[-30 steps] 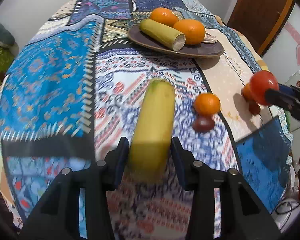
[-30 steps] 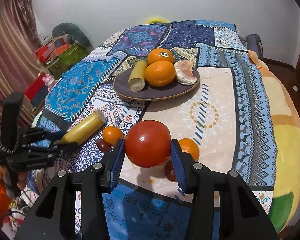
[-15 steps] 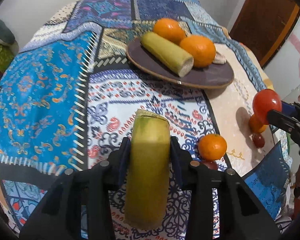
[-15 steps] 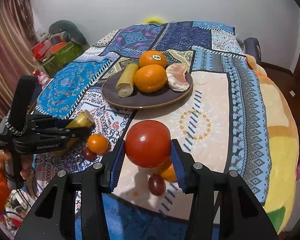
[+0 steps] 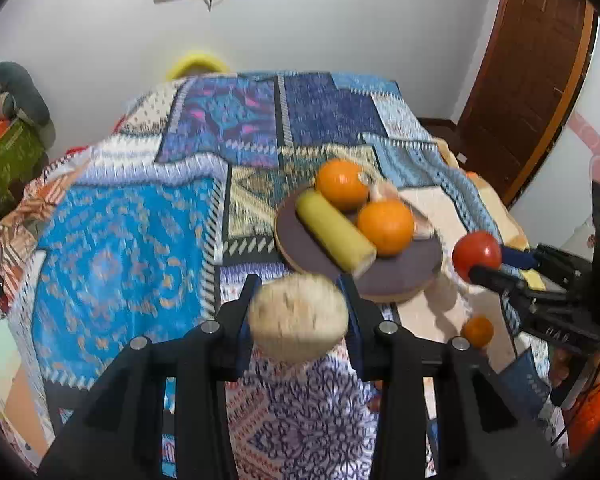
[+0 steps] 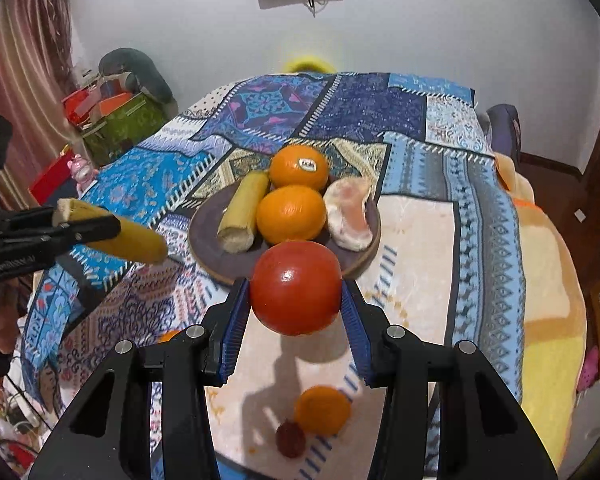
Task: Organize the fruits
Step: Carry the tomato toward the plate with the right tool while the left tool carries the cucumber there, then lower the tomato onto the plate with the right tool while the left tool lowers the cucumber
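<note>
My left gripper (image 5: 298,316) is shut on a cut banana piece (image 5: 298,318), held above the cloth in front of the dark plate (image 5: 404,276); it also shows in the right wrist view (image 6: 124,236). My right gripper (image 6: 296,300) is shut on a red tomato (image 6: 296,286), held just before the plate (image 6: 204,240); the tomato shows in the left wrist view (image 5: 476,256). The plate holds two oranges (image 6: 292,218), a banana piece (image 6: 244,210) and a peeled citrus piece (image 6: 350,218).
On the patterned cloth (image 6: 420,184) near its front edge lie a small orange (image 6: 322,410) and a dark red small fruit (image 6: 290,438). Another small orange (image 5: 477,331) shows right of my left gripper. Boxes (image 6: 116,120) stand beyond the left edge, a door (image 5: 532,80) at the right.
Both grippers rose and moved toward the plate. The left one tilted up, so the banana's cut end now faces the camera. The tomato is now just before the plate rim.
</note>
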Motion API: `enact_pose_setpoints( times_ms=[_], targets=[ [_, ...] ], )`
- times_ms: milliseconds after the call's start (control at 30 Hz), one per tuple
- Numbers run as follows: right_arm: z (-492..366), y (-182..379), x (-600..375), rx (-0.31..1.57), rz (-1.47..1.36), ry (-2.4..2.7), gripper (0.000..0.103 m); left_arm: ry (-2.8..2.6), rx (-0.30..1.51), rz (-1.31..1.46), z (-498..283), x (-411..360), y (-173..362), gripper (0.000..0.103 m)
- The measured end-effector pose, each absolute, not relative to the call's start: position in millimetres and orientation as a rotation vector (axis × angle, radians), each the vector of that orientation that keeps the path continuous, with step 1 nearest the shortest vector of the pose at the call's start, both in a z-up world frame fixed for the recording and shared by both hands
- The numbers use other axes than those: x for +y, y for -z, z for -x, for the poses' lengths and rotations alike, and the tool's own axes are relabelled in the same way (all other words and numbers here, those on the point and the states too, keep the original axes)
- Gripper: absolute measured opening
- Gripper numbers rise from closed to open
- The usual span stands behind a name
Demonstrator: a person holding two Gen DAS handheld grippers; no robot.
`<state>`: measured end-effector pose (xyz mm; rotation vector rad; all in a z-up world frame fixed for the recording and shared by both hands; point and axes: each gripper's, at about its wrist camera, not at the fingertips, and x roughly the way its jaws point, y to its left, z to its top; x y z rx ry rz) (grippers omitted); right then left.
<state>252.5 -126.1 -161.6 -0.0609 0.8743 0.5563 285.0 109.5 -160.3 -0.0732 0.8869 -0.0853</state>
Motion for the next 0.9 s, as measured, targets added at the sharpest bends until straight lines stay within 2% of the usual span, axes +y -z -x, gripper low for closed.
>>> enact_pose_setpoints(
  times_ms=[267, 900],
  targets=[
    [-269.6, 167.4, -122.1, 0.868, 0.074, -0.557, 0.042, 0.086, 0.871, 0.033, -319.5, 97.3, 153.5, 0.038],
    [-296.5, 192.5, -115.3, 0.912, 0.087, -0.569, 0.044, 0.054, 0.927, -0.069, -396.5, 52.7, 200.0, 0.038]
  ],
)
